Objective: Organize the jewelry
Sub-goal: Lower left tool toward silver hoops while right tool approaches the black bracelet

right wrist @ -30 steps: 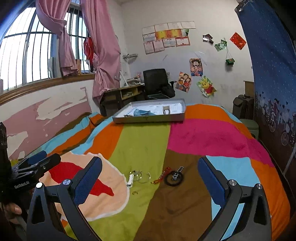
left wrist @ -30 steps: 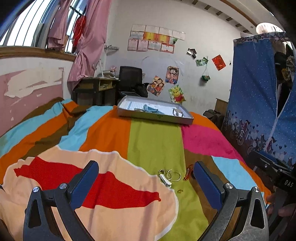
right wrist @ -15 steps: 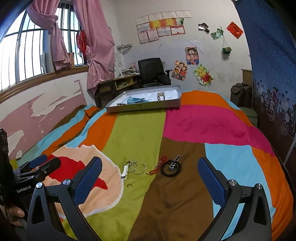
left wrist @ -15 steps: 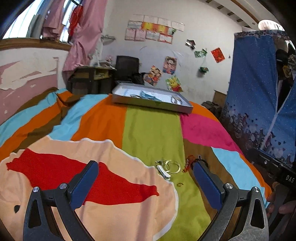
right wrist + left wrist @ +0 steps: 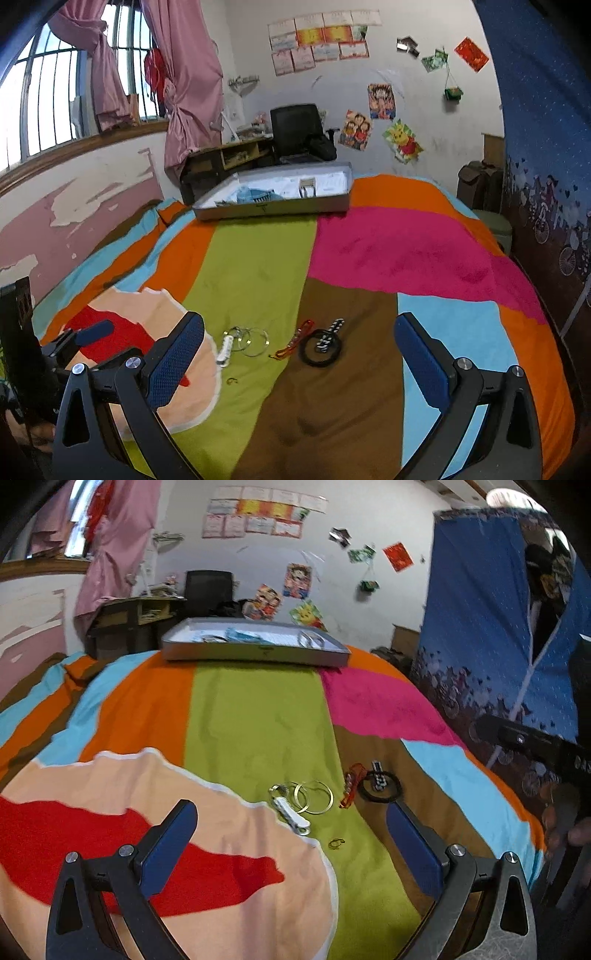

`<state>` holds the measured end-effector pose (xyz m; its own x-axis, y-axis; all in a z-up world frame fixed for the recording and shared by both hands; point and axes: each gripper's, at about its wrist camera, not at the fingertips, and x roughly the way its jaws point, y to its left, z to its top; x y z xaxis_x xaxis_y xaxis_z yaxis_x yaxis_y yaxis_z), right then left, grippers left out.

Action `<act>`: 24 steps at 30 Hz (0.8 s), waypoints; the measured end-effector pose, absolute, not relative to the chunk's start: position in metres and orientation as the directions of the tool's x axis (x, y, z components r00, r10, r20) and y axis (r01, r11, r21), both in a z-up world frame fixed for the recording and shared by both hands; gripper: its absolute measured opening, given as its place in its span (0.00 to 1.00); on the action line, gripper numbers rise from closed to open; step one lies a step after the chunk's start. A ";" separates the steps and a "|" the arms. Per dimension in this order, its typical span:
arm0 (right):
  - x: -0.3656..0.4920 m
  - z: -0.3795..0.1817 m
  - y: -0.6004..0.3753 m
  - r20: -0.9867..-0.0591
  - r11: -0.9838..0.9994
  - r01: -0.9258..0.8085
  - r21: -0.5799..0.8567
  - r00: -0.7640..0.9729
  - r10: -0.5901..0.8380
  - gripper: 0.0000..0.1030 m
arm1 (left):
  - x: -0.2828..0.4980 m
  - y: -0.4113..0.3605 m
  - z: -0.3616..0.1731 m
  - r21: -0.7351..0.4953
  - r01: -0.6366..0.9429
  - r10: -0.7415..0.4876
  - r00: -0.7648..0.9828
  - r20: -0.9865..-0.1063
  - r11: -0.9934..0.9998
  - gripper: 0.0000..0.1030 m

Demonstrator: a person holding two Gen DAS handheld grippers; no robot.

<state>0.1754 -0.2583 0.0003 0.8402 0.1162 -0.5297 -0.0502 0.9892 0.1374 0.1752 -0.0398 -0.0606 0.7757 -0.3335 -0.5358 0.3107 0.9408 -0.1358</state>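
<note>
Now both cameras have closed in on the jewelry: left gripper (image 5: 291, 830) and right gripper (image 5: 299, 347) spread wide, empty, above the hoop earrings (image 5: 314, 796) and black bracelet (image 5: 320, 346); tray (image 5: 255, 653) far beyond.

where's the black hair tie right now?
The black hair tie lies on the bedspread's brown patch, ahead of the open right gripper, just right of the red cord, with a black-and-white checkered piece across it.

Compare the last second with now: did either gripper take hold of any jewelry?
No. Both the left gripper and right gripper moved closer to the jewelry pile, jaws open throughout. The pile and the tray stayed put.
</note>
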 end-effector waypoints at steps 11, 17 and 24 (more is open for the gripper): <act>0.238 -0.044 -0.282 -0.663 0.987 -0.068 0.147 0.733 0.150 0.65 | 0.218 -0.061 -0.092 -0.232 0.374 -0.437 0.688 -0.579 0.898 0.70; 0.260 -0.075 -0.278 -0.727 0.983 -0.087 0.163 0.663 0.179 0.54 | 0.233 -0.062 -0.111 -0.246 0.319 -0.401 0.665 -0.630 0.915 0.58; 0.273 -0.098 -0.260 -0.769 0.982 -0.124 0.140 0.611 0.187 0.47 | 0.245 -0.064 -0.123 -0.254 0.307 -0.395 0.628 -0.670 0.917 0.42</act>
